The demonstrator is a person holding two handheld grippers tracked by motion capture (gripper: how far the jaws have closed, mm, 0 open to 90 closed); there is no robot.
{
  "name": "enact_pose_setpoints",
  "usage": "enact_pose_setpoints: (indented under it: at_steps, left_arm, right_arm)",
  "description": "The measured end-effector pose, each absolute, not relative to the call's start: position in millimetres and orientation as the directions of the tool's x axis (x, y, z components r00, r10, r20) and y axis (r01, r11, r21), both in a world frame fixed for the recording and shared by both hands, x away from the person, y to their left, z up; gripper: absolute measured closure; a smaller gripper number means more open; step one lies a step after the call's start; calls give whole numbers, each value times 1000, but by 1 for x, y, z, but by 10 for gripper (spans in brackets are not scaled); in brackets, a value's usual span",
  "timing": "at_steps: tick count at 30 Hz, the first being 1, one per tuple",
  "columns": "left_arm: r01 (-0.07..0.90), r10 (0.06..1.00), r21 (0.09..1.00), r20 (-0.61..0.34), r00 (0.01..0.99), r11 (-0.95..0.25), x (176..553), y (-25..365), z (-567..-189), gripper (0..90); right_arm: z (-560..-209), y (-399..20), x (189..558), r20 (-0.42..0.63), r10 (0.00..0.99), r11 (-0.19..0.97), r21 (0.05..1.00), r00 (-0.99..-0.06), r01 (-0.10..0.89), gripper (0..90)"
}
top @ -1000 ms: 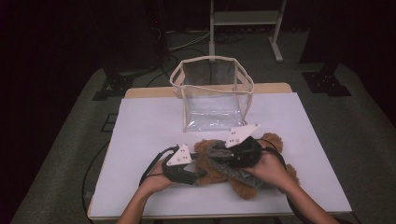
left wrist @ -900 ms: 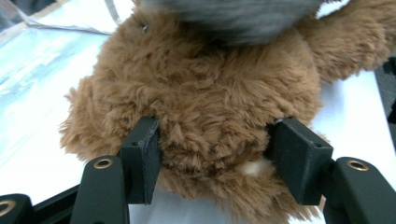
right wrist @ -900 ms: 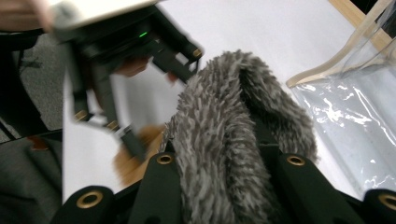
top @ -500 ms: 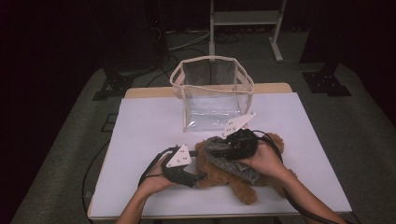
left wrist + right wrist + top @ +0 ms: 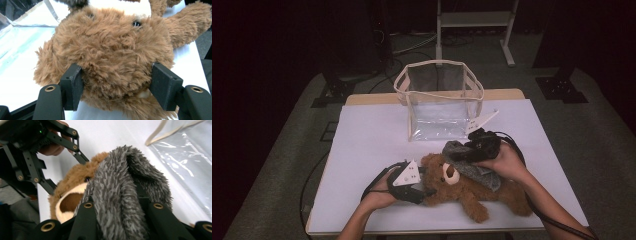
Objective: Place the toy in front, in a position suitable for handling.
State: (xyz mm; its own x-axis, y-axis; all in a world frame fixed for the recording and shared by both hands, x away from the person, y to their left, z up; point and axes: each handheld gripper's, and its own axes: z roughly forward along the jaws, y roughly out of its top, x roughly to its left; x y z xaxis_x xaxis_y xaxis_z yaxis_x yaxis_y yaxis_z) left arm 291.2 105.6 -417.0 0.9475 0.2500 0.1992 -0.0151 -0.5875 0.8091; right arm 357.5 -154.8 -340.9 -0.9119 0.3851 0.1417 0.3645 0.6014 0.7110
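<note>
Brown plush is what my left tongs (image 5: 424,186) have between their jaws: the head of the teddy bear (image 5: 472,187), which lies on its back on the white worktop (image 5: 367,145), just in front of the clear bag (image 5: 439,107). In the left gripper view the 2 black pads sit on either side of the bear's head (image 5: 112,62), sunk into the fur at both flanks, about a third open. These jaws have just been closing again after a brief widening, with the head between them throughout. I hold the head there to pin the bear down, so it cannot slide or roll while the other side works.

My right tongs (image 5: 467,152) are clamped on the grey fuzzy cloth (image 5: 472,167), a small fleece garment or hood that drapes over the bear's body on the side nearer the bag. In the right gripper view the grey pile (image 5: 120,195) bunches up between the jaws and stands over the bear's ear and cheek (image 5: 72,195), with my left tongs (image 5: 37,147) behind the head. The grip is narrow and steady, taking a fold of fabric rather than the bear itself.

I judge the work to be moving the grey piece along the bear's head, either onto it or off it. The bag stands upright and open-topped behind the bear, well clear of both tongs, most likely waiting to receive the toy.
</note>
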Motion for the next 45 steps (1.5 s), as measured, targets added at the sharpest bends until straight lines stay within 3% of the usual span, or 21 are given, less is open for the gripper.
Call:
enact_pose_setpoints:
  at_steps: [14, 21, 33, 41, 45]
  left_arm:
    - [-65, 199, 780, 238, 951, -622, 285, 107, -418, 349]
    - [-46, 207, 788, 217, 954, -614, 287, 109, -418, 349]
    - [6, 269, 811, 187, 945, -585, 296, 109, -418, 347]
    - [70, 372, 846, 156, 915, -528, 305, 111, -414, 355]
    - [63, 370, 848, 162, 915, -527, 304, 115, -411, 355]
  right_arm:
    - [-359, -89, 388, 186, 321, 662, 657, -929, 360, 706]
    - [-356, -121, 381, 162, 363, 646, 666, -918, 373, 708]
    - [-347, -179, 326, 119, 395, 590, 728, -911, 351, 708]
    - [-355, -177, 293, 87, 368, 613, 726, -926, 312, 707]
    - [-363, -171, 301, 37, 397, 630, 715, -917, 302, 709]
